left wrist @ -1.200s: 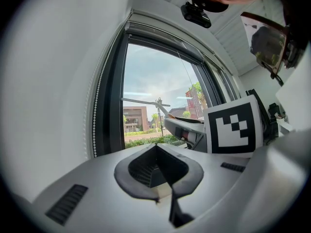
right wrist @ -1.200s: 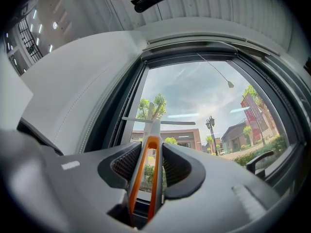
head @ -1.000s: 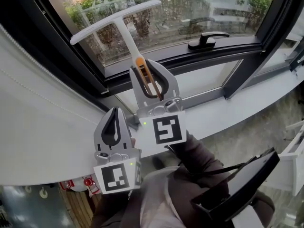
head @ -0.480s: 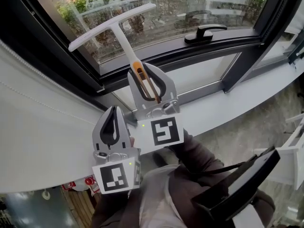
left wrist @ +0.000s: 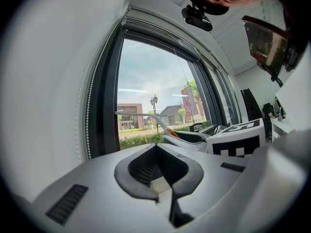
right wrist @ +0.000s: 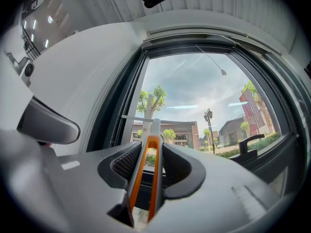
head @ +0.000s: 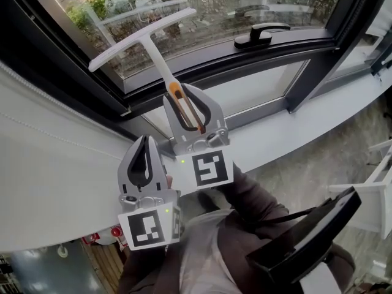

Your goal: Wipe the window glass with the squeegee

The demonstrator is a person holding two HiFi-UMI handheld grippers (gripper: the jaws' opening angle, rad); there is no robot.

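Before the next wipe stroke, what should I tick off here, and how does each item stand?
1. Grip: the right gripper is shut on the squeegee by its handle: ok.
2. Contact: blade touching the window glass: cannot tell; the reflection sits offset from the blade.
3. Free hand: the left gripper is shut, empty and apart from the squeegee: ok.
4. Obstacle: the window handle lies well right of the blade: ok.

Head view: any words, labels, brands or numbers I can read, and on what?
None readable.
The left gripper and right gripper cubes carry only black-and-white square marker patterns, not text.
The white T-shaped squeegee and black window handle show no print.
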